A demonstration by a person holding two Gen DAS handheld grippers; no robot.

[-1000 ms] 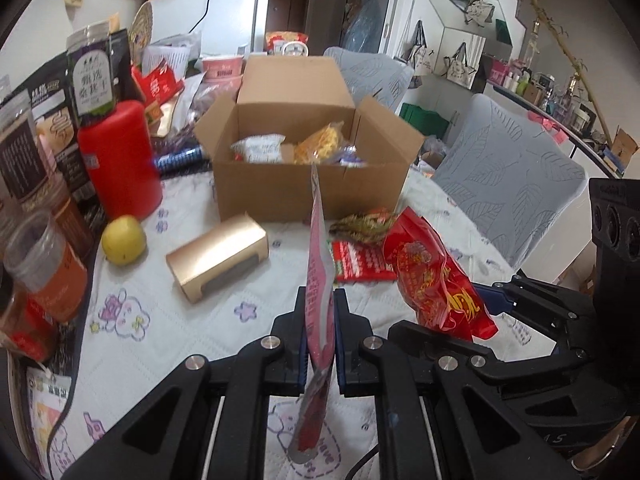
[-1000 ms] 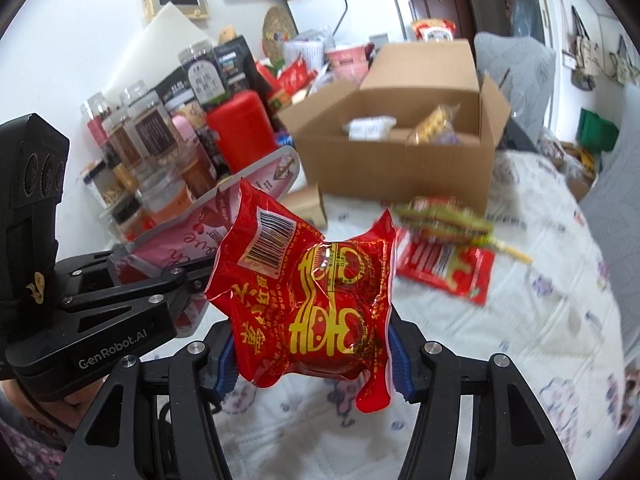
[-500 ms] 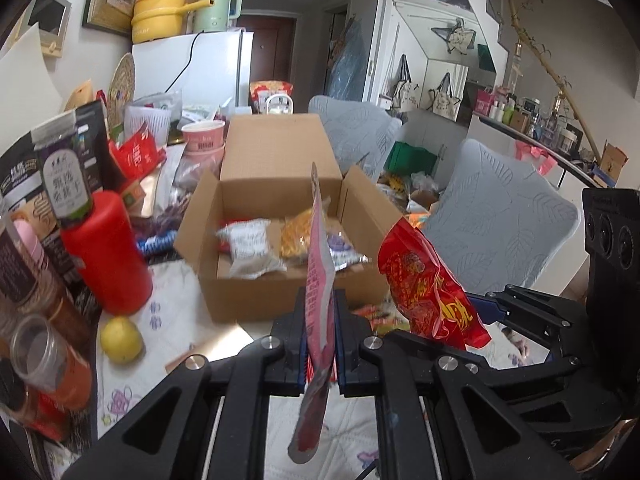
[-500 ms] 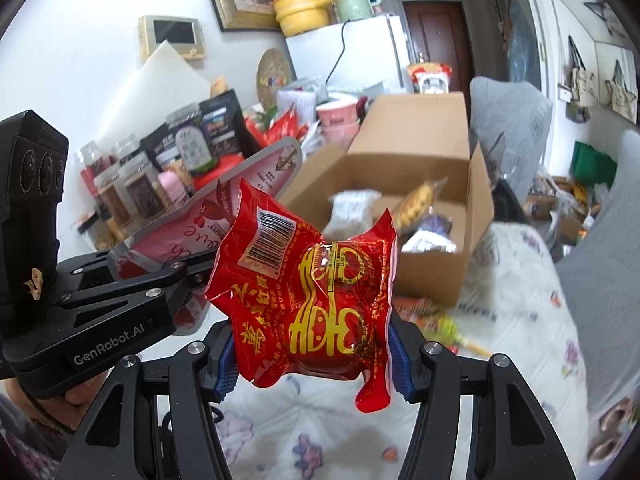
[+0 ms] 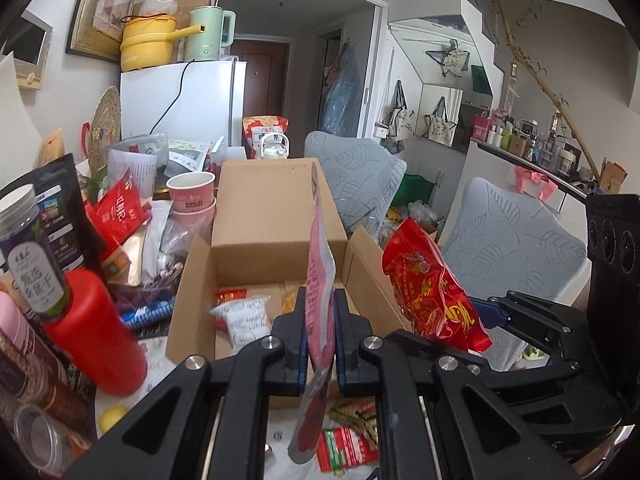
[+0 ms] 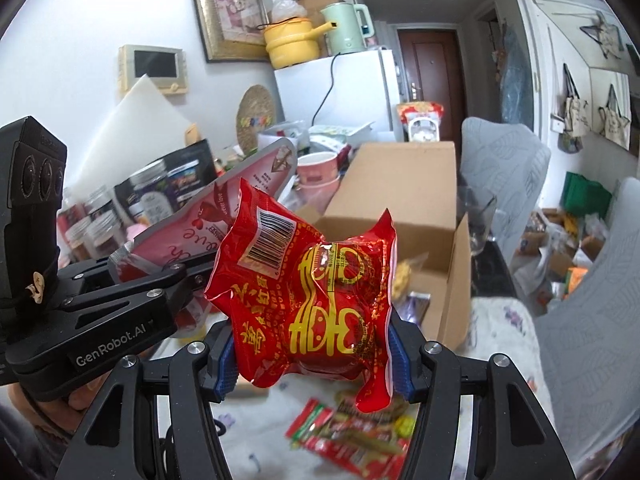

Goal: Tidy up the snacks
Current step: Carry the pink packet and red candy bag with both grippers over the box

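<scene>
Your box [image 5: 276, 216] sits frame centre, flaps open, near wall half hidden by your left gripper [image 5: 320, 332]. Box interior mostly blocked in right view by the red bag [image 6: 316, 300], puffy, long axis across, pinched by your right gripper [image 6: 312, 360]. Left gripper pressed tight on pink pouch [image 5: 320, 280], edge-on, long axis vertical. Table [image 6: 500, 328] bare at lower right.
</scene>
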